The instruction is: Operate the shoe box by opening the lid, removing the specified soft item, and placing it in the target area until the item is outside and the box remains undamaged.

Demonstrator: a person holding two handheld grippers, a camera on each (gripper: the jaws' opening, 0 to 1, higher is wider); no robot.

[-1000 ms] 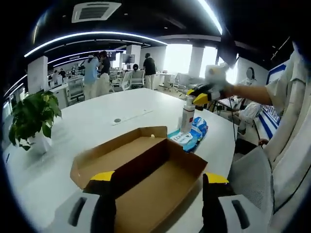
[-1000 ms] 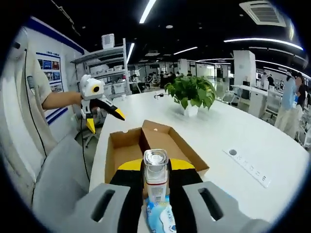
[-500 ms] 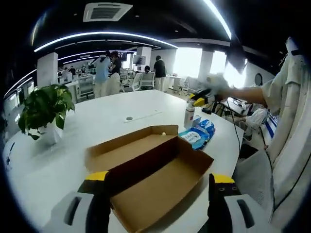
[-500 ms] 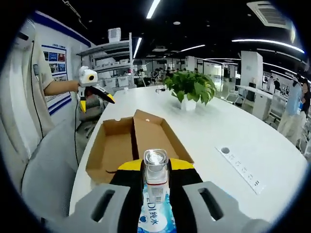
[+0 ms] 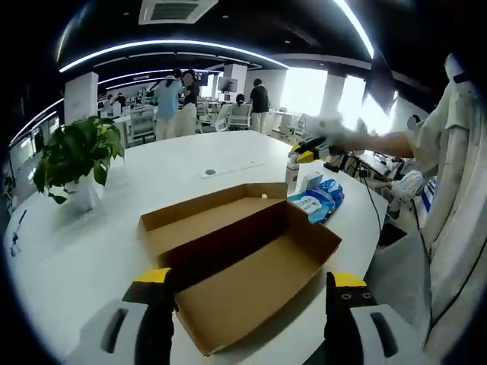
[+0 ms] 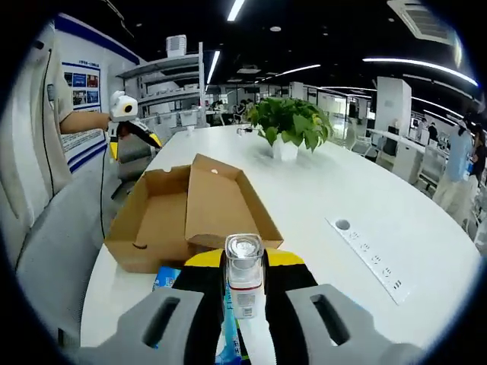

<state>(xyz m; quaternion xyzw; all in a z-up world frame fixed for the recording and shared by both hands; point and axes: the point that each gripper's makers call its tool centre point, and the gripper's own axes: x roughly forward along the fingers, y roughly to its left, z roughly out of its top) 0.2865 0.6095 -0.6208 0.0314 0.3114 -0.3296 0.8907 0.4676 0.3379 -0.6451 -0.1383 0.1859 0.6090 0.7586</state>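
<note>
Right gripper view: blue wipes pack [image 6: 163, 275] mostly hidden behind the jaws at 6 o'clock. Left gripper view: right gripper [image 5: 310, 148] blurred at 2 o'clock; label on the wipes pack unreadable.

shoe box [image 5: 243, 262] open on table [image 5: 91, 243] | blue pack [image 5: 318, 201] beside it

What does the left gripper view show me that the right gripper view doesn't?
Left gripper view: the whole inside floor of the open shoe box, with nothing lying in it, and the left tongs open in front of it. Right gripper view: the right tongs shut on a clear-capped bottle, and a power strip set in the table. Shared: the box with its lid open, the potted plant, the blue wipes pack beside the box, and the white table.
</note>
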